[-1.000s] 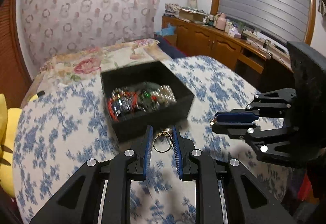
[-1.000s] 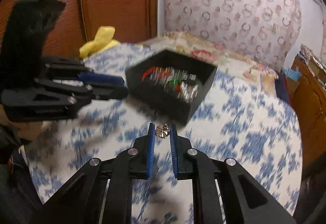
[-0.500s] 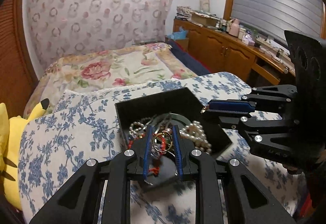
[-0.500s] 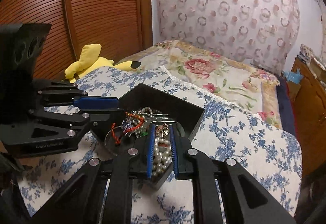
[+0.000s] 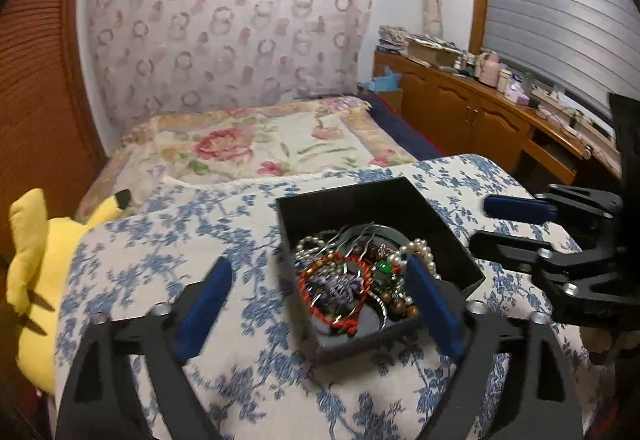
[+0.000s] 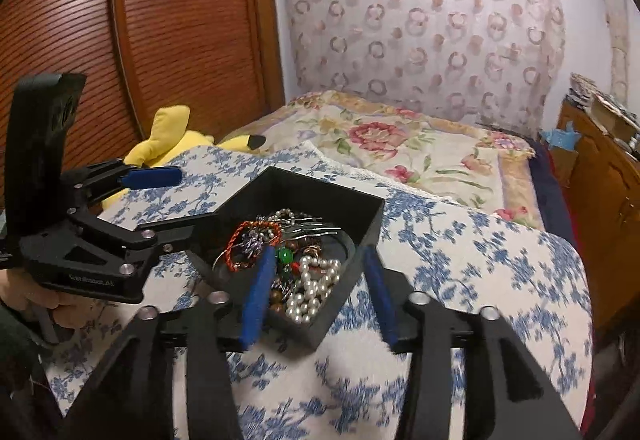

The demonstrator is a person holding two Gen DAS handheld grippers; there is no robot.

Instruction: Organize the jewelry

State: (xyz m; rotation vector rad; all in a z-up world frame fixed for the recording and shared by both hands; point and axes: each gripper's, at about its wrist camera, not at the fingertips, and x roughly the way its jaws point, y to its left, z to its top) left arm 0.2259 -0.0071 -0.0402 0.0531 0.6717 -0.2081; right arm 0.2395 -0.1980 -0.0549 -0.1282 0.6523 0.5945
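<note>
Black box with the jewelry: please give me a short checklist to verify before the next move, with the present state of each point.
1. Left hand-held gripper open and empty: ok.
2. Right hand-held gripper open and empty: ok.
3. Black box flat on the blue floral cloth: ok.
4. Jewelry inside the walls, red cord bracelet and pearl strand included: ok.
5. Pieces separate, not tangled: not ok, they lie in one heap.
6. More jewelry left outside the box: cannot tell.
</note>
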